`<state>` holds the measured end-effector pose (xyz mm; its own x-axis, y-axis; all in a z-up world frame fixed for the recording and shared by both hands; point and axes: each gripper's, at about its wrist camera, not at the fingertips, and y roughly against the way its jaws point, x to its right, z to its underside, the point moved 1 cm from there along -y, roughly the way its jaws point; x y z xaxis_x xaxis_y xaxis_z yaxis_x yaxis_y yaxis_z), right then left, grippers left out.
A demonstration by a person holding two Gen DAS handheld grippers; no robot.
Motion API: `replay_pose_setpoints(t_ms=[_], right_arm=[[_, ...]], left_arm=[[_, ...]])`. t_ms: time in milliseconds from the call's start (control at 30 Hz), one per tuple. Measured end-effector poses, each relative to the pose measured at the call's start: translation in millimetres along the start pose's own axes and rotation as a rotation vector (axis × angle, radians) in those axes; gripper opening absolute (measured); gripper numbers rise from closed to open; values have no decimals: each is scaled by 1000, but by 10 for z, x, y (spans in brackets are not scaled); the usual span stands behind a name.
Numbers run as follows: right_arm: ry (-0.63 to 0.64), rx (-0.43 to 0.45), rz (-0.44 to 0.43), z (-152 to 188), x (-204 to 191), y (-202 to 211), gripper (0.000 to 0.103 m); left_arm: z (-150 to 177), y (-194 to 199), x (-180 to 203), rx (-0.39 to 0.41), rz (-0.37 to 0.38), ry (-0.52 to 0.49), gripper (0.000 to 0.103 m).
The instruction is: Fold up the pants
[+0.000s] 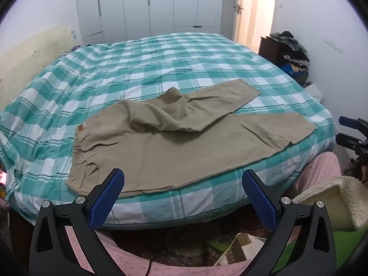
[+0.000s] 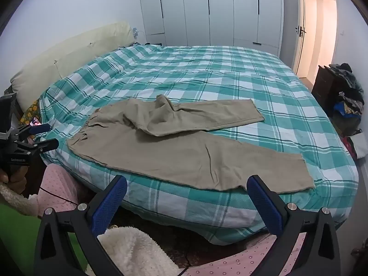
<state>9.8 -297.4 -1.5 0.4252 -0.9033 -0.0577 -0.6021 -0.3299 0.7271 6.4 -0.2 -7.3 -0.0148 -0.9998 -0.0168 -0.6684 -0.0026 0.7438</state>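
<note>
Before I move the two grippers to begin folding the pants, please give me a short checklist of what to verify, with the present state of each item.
1. Left gripper free, jaws apart: ok, it holds nothing.
2. Right gripper free, jaws apart: ok, it holds nothing.
3. Pants fully on the bed: ok, but the near edge lies close to the bed's front edge.
4. Both legs flat: not ok. The far leg is bunched near the crotch and lies apart from the near leg.
5. Waistband reachable by the left gripper: ok, it lies just ahead of it.
6. Cuff of the near leg reachable by the right gripper: ok, it lies just ahead.
</note>
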Motion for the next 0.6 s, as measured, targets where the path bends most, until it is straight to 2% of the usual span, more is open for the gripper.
replay_pose_setpoints(t_ms=[600], right_arm=[[-25, -10, -102, -41, -118, -54, 103]], left_arm=[[22, -29, 21, -29, 30, 10, 102]])
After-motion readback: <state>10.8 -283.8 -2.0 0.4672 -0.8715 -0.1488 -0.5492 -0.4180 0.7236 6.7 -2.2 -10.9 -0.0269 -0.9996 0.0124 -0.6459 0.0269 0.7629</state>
